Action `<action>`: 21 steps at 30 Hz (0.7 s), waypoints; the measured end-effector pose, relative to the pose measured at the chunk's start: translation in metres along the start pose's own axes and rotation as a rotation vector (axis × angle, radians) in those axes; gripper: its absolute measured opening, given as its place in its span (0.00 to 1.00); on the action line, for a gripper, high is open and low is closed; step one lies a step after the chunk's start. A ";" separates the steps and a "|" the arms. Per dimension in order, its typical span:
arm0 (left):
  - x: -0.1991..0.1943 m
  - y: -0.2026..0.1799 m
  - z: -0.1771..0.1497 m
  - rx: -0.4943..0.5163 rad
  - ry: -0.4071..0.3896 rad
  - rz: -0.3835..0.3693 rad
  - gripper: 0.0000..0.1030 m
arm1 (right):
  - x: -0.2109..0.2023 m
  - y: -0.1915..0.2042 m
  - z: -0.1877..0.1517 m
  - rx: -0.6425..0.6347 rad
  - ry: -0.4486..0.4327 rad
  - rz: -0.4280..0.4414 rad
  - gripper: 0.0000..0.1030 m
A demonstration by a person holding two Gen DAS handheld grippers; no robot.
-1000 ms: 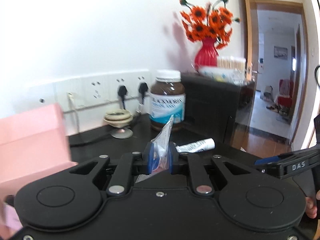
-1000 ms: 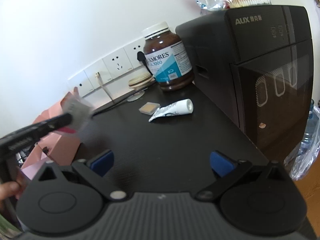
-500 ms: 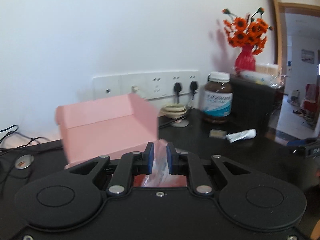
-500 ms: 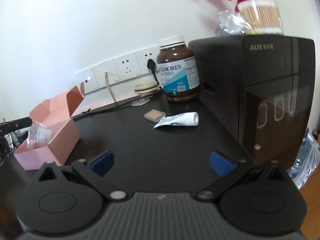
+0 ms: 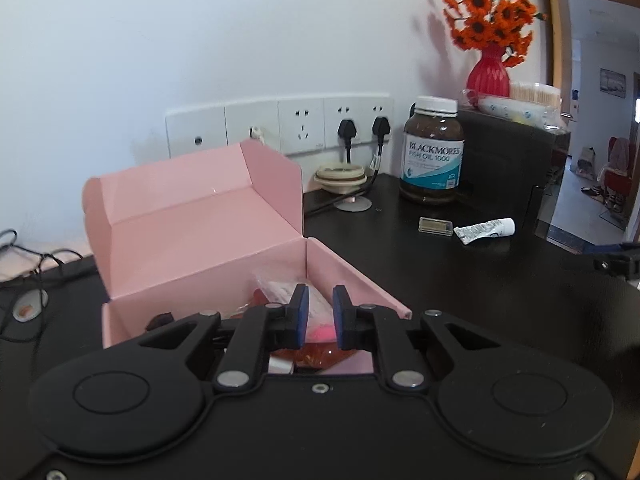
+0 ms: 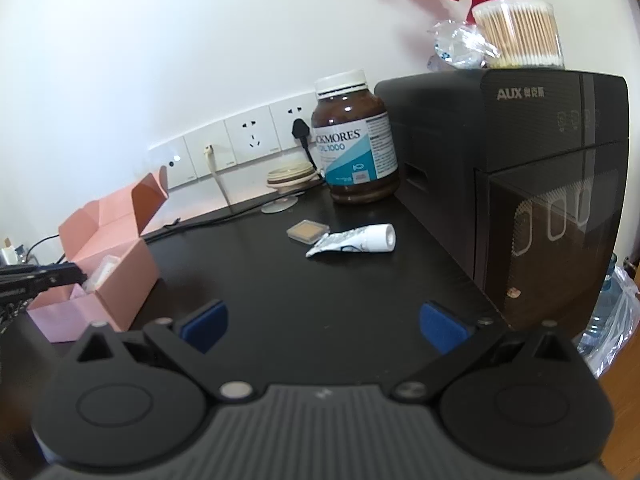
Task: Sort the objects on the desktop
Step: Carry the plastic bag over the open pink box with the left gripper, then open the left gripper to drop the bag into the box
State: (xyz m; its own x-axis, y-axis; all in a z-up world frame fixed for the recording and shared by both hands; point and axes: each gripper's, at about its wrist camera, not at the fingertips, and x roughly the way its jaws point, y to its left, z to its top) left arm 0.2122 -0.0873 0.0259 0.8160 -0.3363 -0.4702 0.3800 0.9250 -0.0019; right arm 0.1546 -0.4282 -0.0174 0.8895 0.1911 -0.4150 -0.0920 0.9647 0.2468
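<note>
My left gripper point(image 5: 318, 316) hangs over the open pink box point(image 5: 200, 240), shut on a clear plastic packet point(image 5: 280, 290) that reaches down among the red and pink items inside. The right wrist view shows that gripper point(image 6: 82, 278) and packet point(image 6: 102, 270) at the pink box point(image 6: 120, 264) on the far left. Wide open with nothing between its blue pads point(image 6: 204, 326), my right gripper point(image 6: 324, 326) stays low over the black desk point(image 6: 280, 280). A white tube point(image 6: 356, 240) and a small tan case point(image 6: 308, 231) lie ahead of it, before a brown supplement bottle point(image 6: 356, 140).
A black AUX appliance point(image 6: 520, 160) walls off the desk's right side, with a cotton swab jar point(image 6: 520, 36) and a red vase of orange flowers point(image 5: 490, 72) on top. Wall sockets with plugs point(image 5: 304, 124), a cream round holder point(image 5: 340, 176) and cables point(image 5: 24, 264) line the back and left.
My left gripper carried the packet leftward from near the bottle to above the pink box and a little down into it. The right gripper stayed in place, rolling slightly.
</note>
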 end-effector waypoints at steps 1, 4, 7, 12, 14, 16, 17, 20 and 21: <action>0.005 0.000 0.003 -0.009 0.011 0.003 0.13 | 0.000 0.000 0.000 0.003 0.000 0.002 0.99; 0.019 0.000 0.012 -0.036 0.051 0.029 0.13 | 0.000 -0.002 0.000 0.010 -0.001 0.010 0.99; 0.030 0.006 0.018 -0.082 0.069 0.067 0.13 | 0.000 -0.003 0.000 0.015 -0.002 0.015 0.99; 0.044 0.013 0.015 -0.096 0.139 0.076 0.13 | 0.001 -0.003 0.000 0.020 -0.002 0.021 0.99; 0.044 0.011 0.012 -0.074 0.143 0.074 0.13 | 0.001 -0.003 0.000 0.019 0.001 0.024 0.99; 0.043 0.009 0.011 -0.060 0.143 0.070 0.13 | 0.001 -0.003 0.000 0.017 0.001 0.027 0.99; 0.043 0.008 0.011 -0.057 0.144 0.070 0.13 | 0.001 -0.002 0.000 0.017 0.001 0.028 0.99; 0.043 0.006 0.011 -0.043 0.145 0.075 0.14 | 0.002 -0.002 0.000 0.015 0.003 0.027 0.99; 0.043 0.004 0.011 -0.035 0.142 0.080 0.14 | 0.002 -0.002 0.000 0.016 0.003 0.026 0.99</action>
State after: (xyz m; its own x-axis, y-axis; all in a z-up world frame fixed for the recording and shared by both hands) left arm 0.2540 -0.0997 0.0149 0.7720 -0.2355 -0.5904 0.2992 0.9541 0.0107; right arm 0.1565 -0.4298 -0.0181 0.8855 0.2165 -0.4112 -0.1078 0.9564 0.2714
